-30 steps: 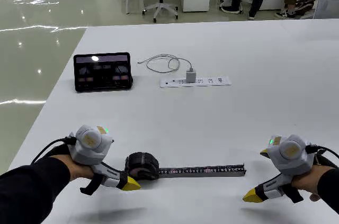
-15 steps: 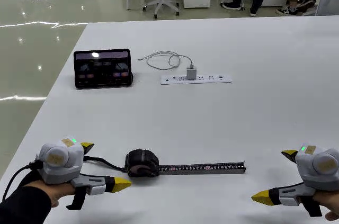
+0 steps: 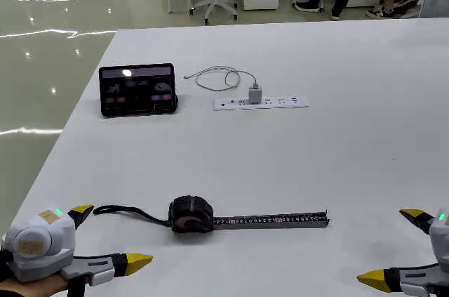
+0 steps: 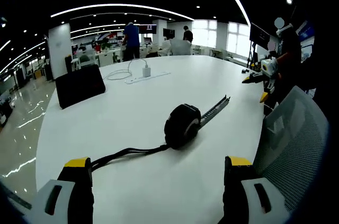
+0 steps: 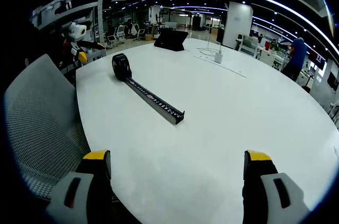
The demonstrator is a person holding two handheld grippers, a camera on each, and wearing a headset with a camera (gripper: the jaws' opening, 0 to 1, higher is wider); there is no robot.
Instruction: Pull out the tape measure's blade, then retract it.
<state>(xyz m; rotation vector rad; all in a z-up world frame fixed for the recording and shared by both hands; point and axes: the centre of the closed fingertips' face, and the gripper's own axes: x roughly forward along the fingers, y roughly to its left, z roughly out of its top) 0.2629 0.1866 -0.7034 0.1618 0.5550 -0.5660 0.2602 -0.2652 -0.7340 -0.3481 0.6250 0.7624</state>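
Observation:
A black tape measure (image 3: 190, 214) lies on the white table (image 3: 280, 156), its blade (image 3: 271, 220) pulled out to the right and flat on the surface. A black wrist strap (image 3: 130, 212) trails off to its left. My left gripper (image 3: 111, 237) is at the near left corner, open and empty, apart from the case. My right gripper (image 3: 398, 249) is at the near right edge, open and empty, well short of the blade tip. The left gripper view has the case (image 4: 181, 124) ahead between the jaws; the right gripper view has the blade (image 5: 156, 100) and case (image 5: 121, 66) ahead.
A dark tablet (image 3: 137, 90) stands propped at the back left. A white power strip (image 3: 259, 102) with a plugged charger and coiled cable (image 3: 217, 79) lies behind the middle. Office chairs and people are beyond the table's far edge. A mesh chair (image 5: 42, 128) is near me.
Both grippers have drawn back from the tape measure, the left one off the case and toward the near left, the right one toward the near right. The tape measure lies as before.

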